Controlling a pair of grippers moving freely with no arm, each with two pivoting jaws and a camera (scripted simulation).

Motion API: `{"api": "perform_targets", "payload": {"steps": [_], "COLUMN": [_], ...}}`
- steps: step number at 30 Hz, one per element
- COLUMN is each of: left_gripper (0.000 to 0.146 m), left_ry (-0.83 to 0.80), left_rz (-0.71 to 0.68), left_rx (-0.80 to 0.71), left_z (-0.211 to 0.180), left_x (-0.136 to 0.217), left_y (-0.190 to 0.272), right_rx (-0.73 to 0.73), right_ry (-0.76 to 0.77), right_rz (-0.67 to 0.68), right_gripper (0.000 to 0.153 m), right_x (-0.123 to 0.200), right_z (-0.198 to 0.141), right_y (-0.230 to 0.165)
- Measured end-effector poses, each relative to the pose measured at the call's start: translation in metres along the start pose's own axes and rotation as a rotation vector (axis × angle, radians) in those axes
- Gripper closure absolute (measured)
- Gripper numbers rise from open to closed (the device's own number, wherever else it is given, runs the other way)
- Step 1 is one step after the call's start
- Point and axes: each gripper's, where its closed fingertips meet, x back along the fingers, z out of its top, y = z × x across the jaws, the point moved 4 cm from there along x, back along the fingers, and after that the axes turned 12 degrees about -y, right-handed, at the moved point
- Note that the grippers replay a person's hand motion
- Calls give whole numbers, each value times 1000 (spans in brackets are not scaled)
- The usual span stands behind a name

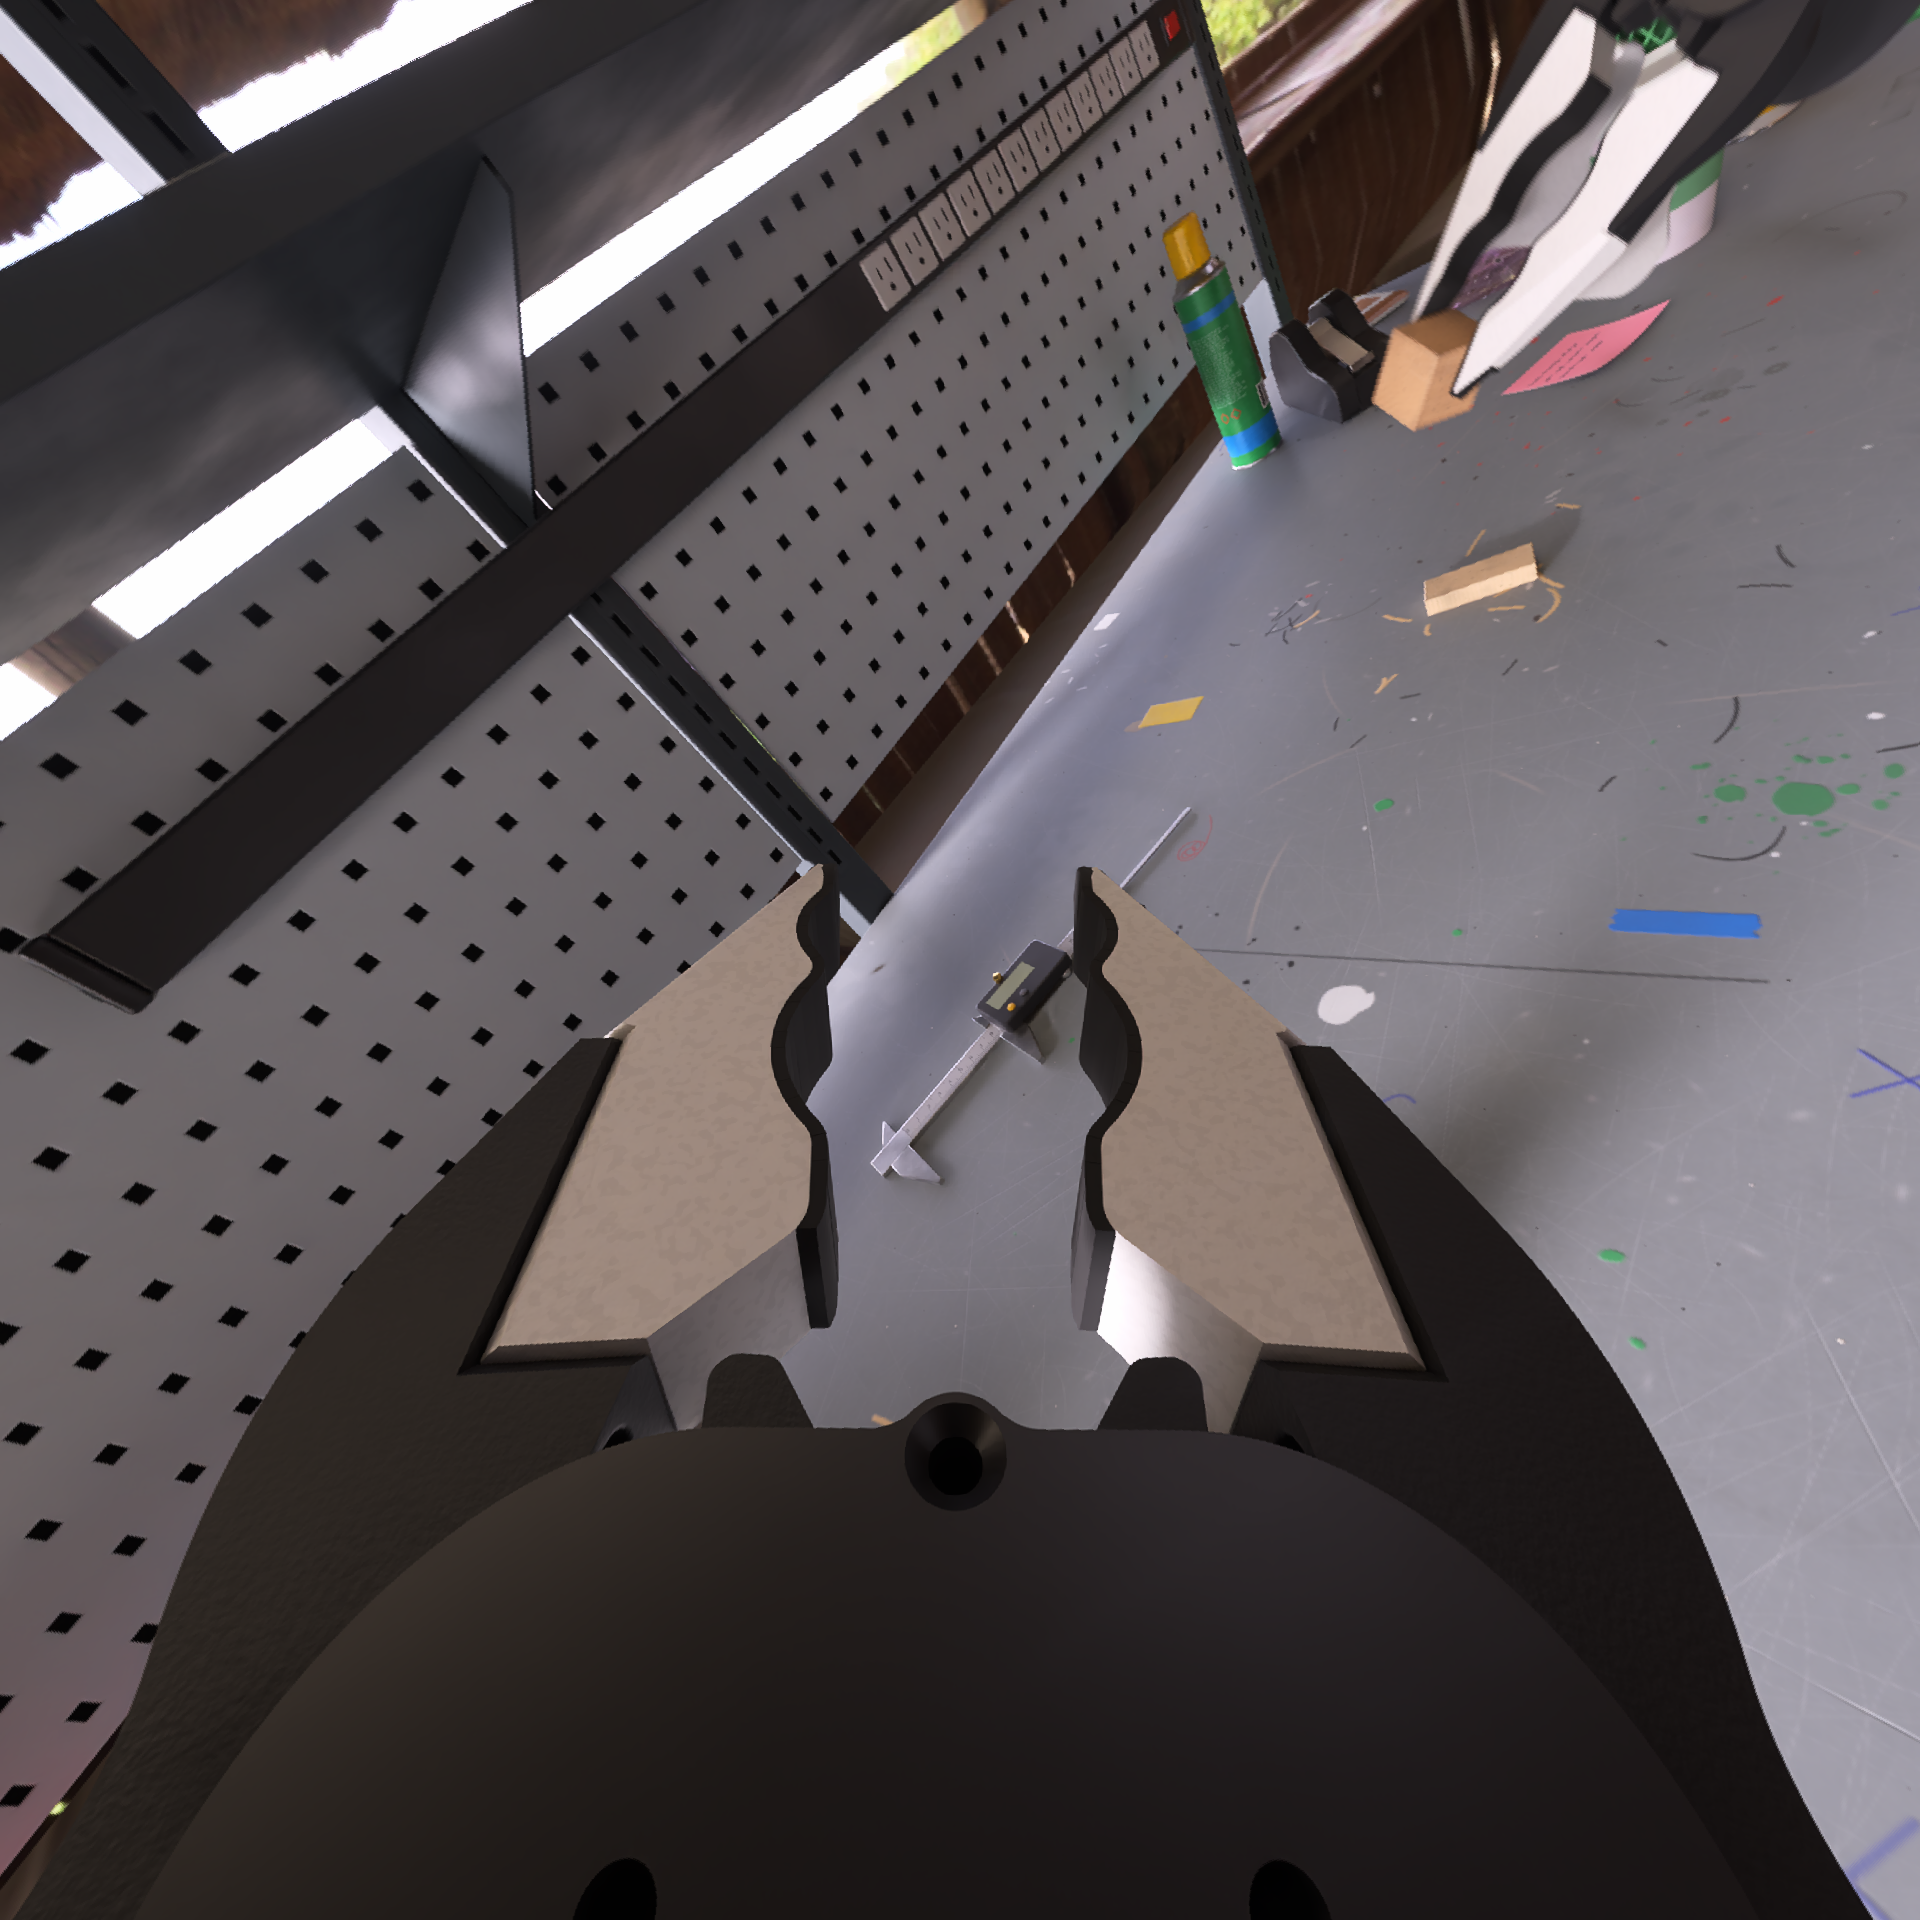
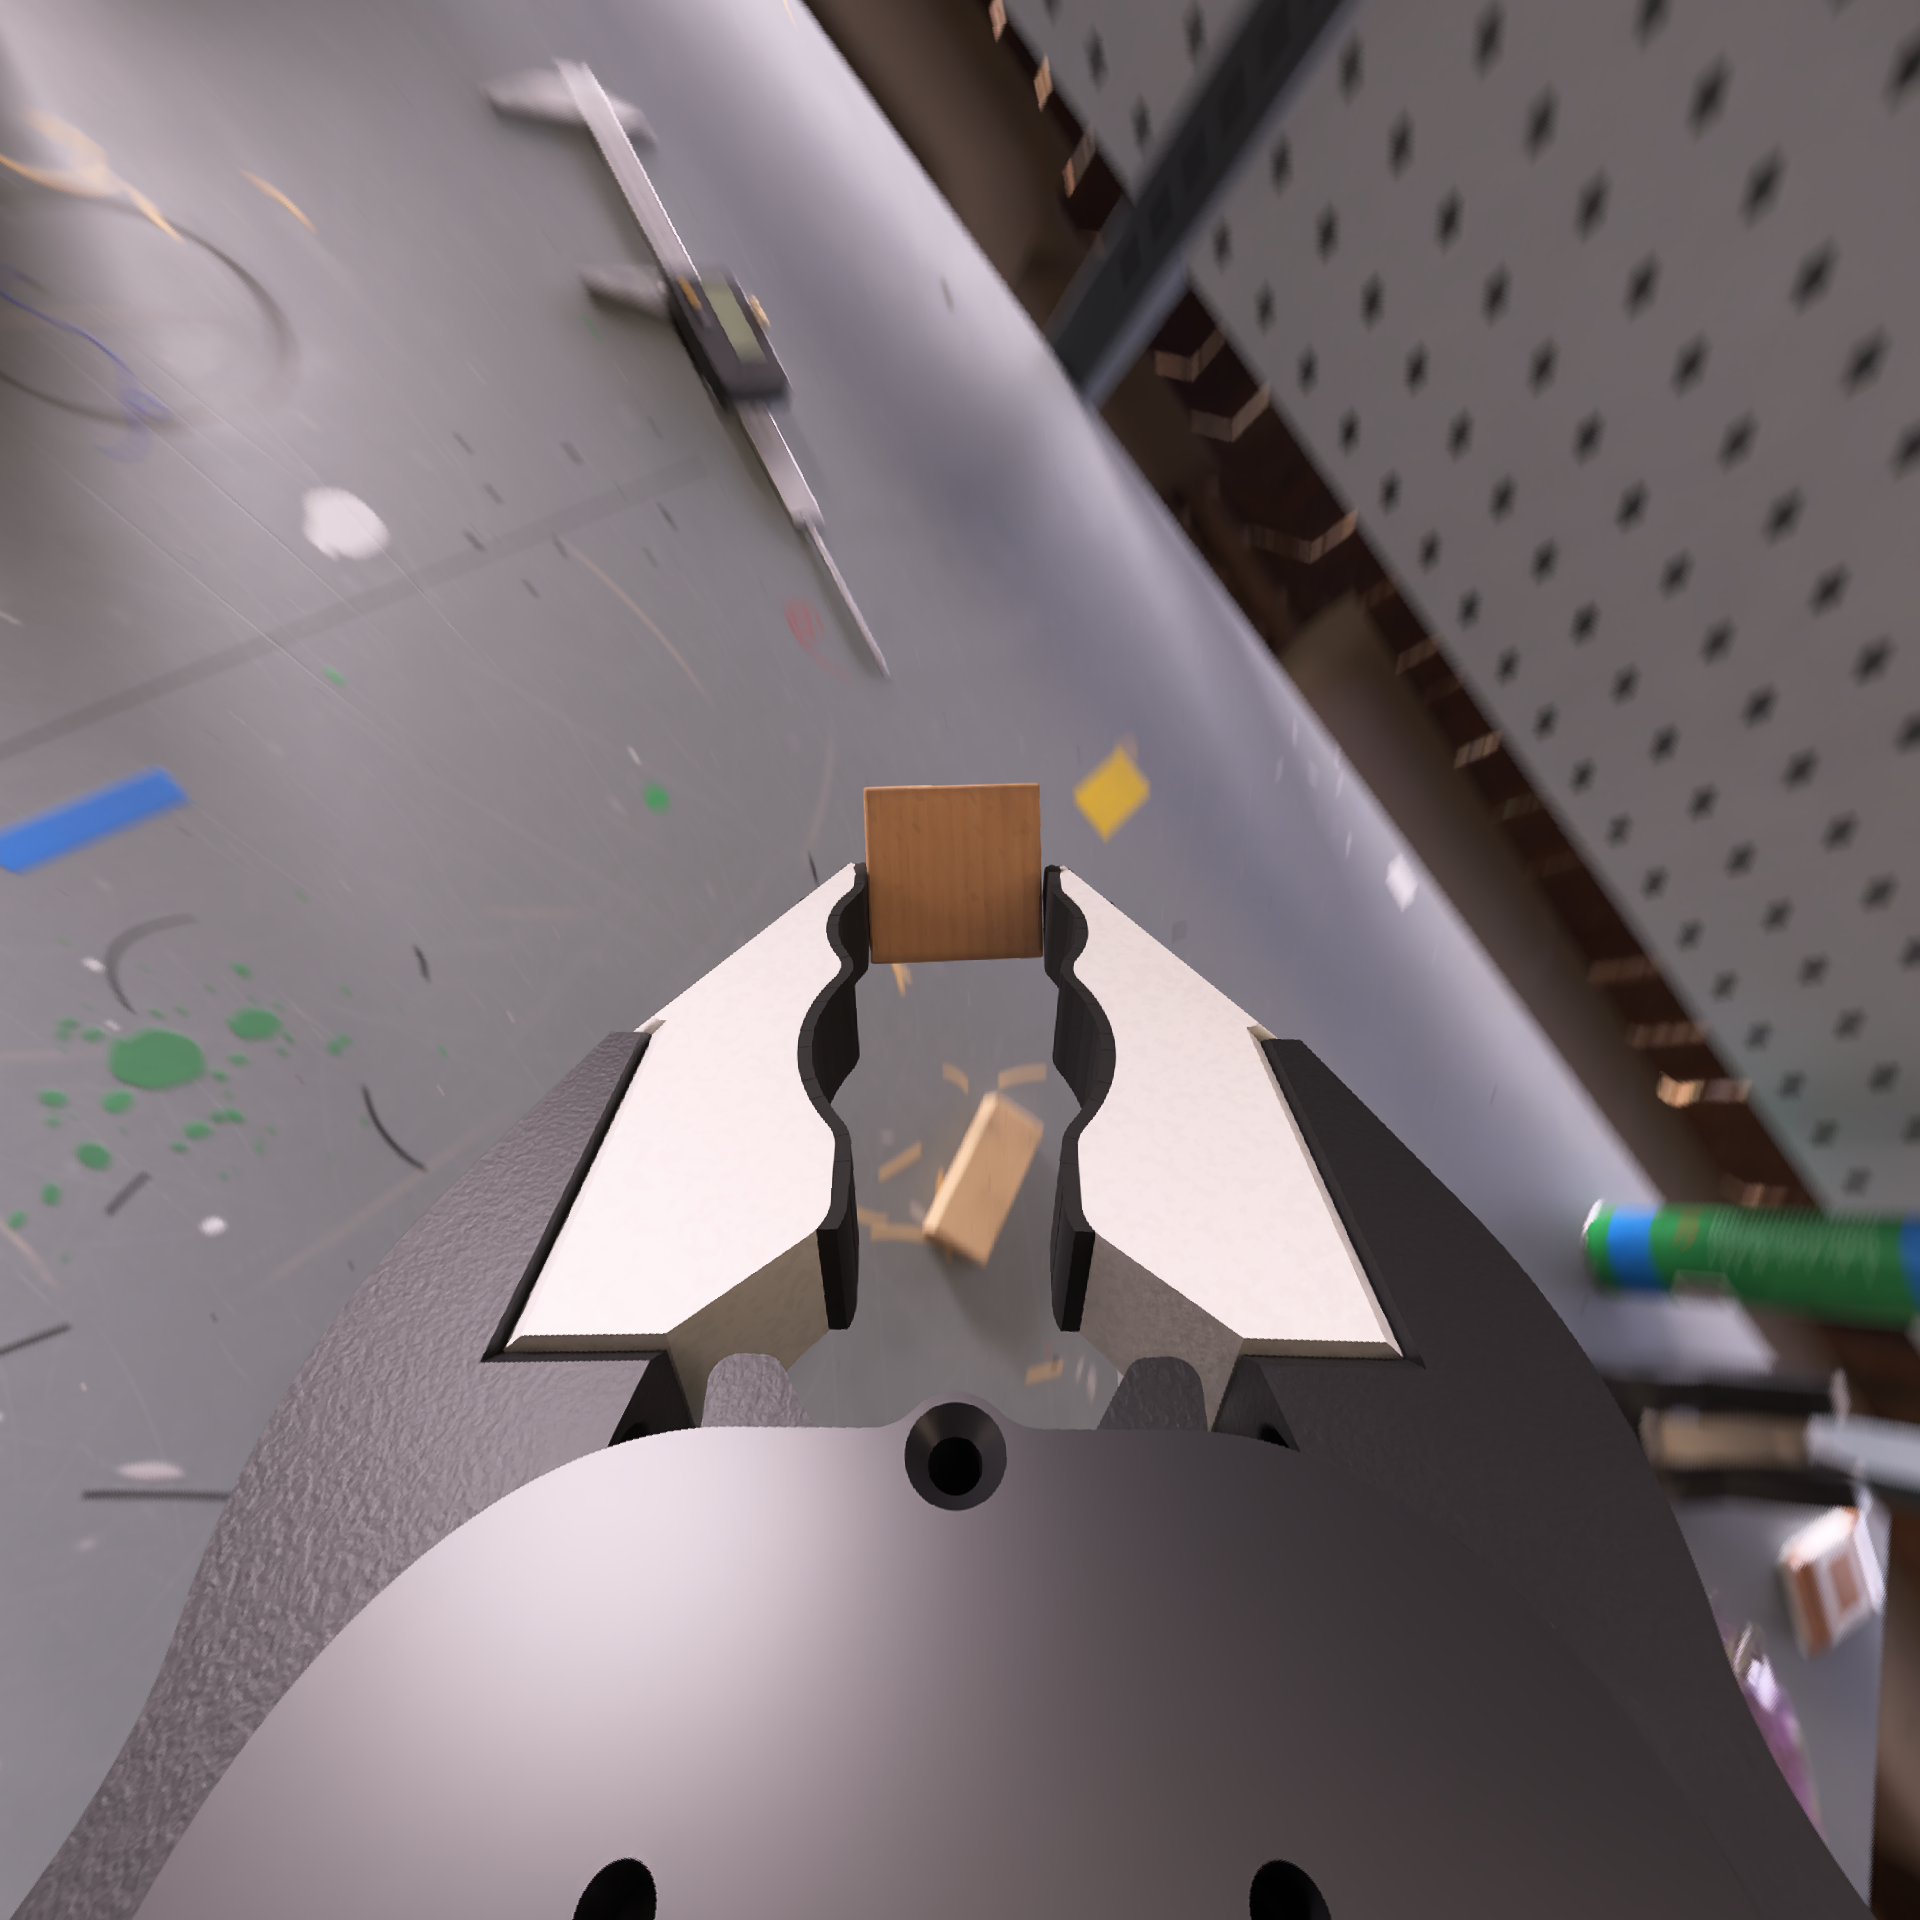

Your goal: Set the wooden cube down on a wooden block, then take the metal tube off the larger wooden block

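Note:
My right gripper (image 2: 954, 885) is shut on the wooden cube (image 2: 954, 831), held at its fingertips above the grey table. A flat, pale wooden block (image 2: 982, 1179) lies on the table below and behind the cube, among wood shavings. In the left wrist view the right gripper (image 1: 1455, 353) shows far off at the upper right with the cube (image 1: 1418, 374), and the flat block (image 1: 1481, 579) lies nearer. My left gripper (image 1: 954, 883) is open and empty, over a digital caliper (image 1: 1013, 997). No metal tube or larger block is in view.
A green spray can (image 1: 1221, 343) and a black tape dispenser (image 1: 1325, 358) stand by the pegboard wall (image 1: 727, 520). A pink note (image 1: 1579, 348) lies beyond the cube. The table (image 1: 1455, 1143) has paint spots and tape bits. The caliper (image 2: 727, 332) shows ahead of the right gripper.

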Motion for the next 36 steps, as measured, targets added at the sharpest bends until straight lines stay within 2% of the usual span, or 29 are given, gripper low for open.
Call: {"api": "perform_targets", "payload": {"steps": [5, 8, 16, 24, 27, 30, 36], "left_gripper": [101, 101, 101, 101, 101, 100, 99], "left_ry": [16, 18, 11, 5, 0, -5, -26], "left_rz": [21, 33, 40, 47, 66, 80, 106], "left_rx": [4, 6, 3, 35, 74, 115, 175], "left_z": [0, 0, -4, -6, -8, -10, -16], "left_x": [4, 6, 6, 6, 6, 8, 12], "left_y": [-3, -4, -5, -9, -14, -19, -26], "right_rx": [-242, -362, -501, -529, -555, -559, -416], "right_ry": [-235, -346, -409, -540, -486, -380, 63], "right_rz": [-3, -13, -15, 5, -41, -102, -166], "right_gripper": [120, 120, 120, 119, 116, 106, 95], "right_x": [-39, -63, -105, -113, -104, -83, -22], "right_z": [-75, -102, -117, -131, -124, -100, 3], "right_y": [24, 28, 30, 26, 31, 38, 29]}}
